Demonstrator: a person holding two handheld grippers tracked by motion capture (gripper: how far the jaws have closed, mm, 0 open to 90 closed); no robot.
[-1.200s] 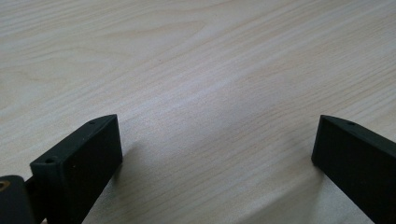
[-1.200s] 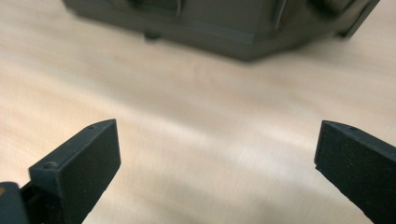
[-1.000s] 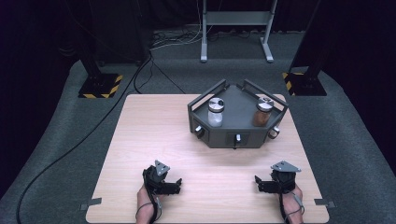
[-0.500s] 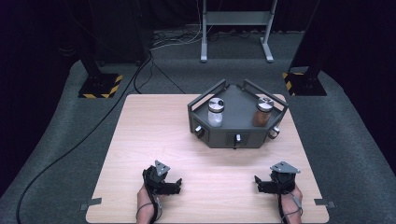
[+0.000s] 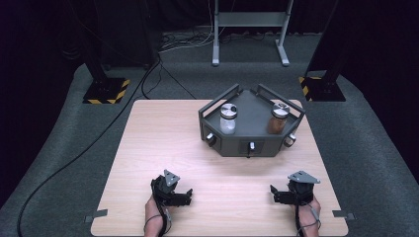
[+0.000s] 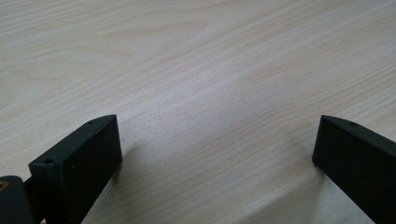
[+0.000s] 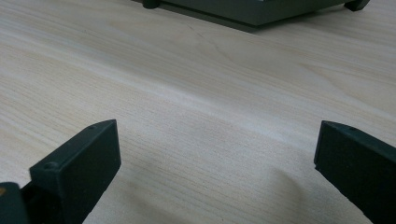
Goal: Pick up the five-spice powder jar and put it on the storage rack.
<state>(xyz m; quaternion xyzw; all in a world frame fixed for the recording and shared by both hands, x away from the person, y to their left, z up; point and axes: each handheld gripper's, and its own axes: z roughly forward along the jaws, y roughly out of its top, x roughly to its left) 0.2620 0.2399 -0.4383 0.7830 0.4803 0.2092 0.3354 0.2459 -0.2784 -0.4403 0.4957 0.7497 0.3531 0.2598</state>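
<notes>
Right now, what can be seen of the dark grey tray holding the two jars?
The tray is a dark grey, angular holder that looks like metal or hard plastic, with raised walls and handle-like rails at its back corners. It sits flat on the far right part of the wooden table. Small round knobs stud its front faces. Inside stand two upright jars with silvery lids: the white-filled jar on the left and the brown-filled jar on the right. Neither gripper touches it.
</notes>
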